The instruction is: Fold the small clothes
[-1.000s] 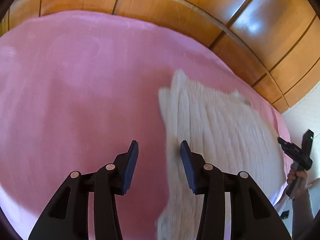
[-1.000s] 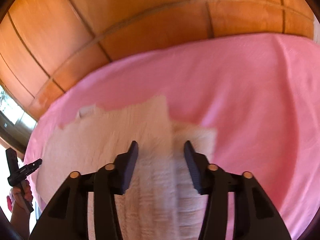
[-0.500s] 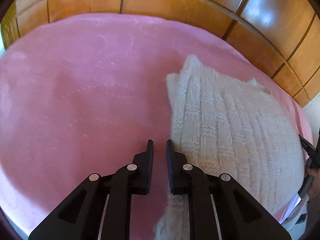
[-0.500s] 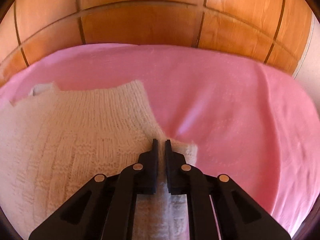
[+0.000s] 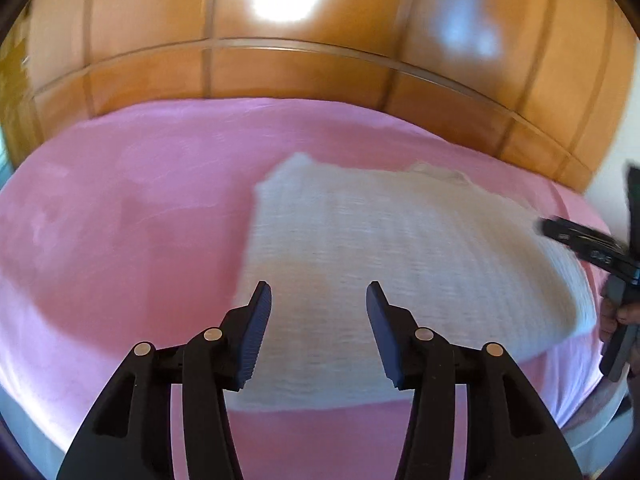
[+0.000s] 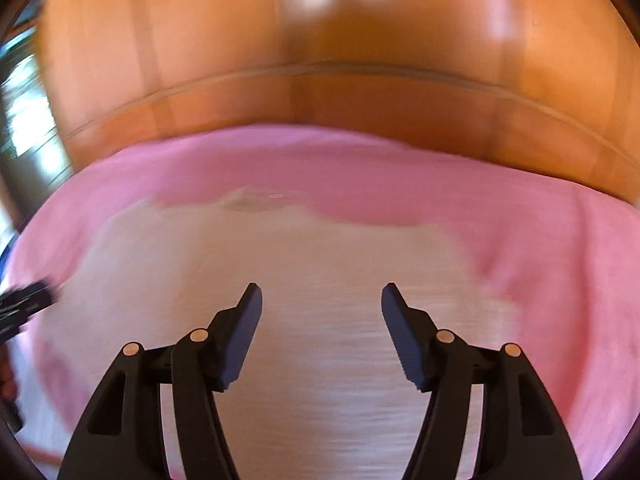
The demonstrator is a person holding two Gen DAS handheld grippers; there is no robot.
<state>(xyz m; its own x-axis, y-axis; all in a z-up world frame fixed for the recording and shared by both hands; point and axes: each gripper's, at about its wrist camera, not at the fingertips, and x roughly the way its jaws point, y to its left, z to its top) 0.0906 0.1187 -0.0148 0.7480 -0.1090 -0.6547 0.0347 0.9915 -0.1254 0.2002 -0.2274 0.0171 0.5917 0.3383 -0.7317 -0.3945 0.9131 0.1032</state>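
- Now, one cream knitted garment (image 5: 400, 264) lies flat on the pink bedspread (image 5: 120, 240), filling the middle of the left wrist view and running out toward three o'clock.
- Two grippers are in play, one per hand. The left gripper (image 5: 319, 300) has just been opening: its jaws stand well apart over the knit's near edge, nothing pinched between them, the pads clear of the wool.
- The right gripper (image 6: 321, 300) has likewise just been opening; jaws wide, hovering above the same garment (image 6: 280, 280), gripping nothing.
- From the left wrist camera, the right gripper (image 5: 592, 244) shows at three o'clock, past the garment's far edge, with one hand (image 5: 618, 316) around its handle.
- From the right wrist camera, a dark tip of the left gripper (image 6: 24, 304) pokes in at nine o'clock.
- One glossy wooden panelled wall (image 5: 320, 72) curves across twelve o'clock behind the bed, catching a bright glare.
- Both views are smeared with motion blur, so the knit's stitch pattern is hard to read.
- Nothing lies on top of the garment.
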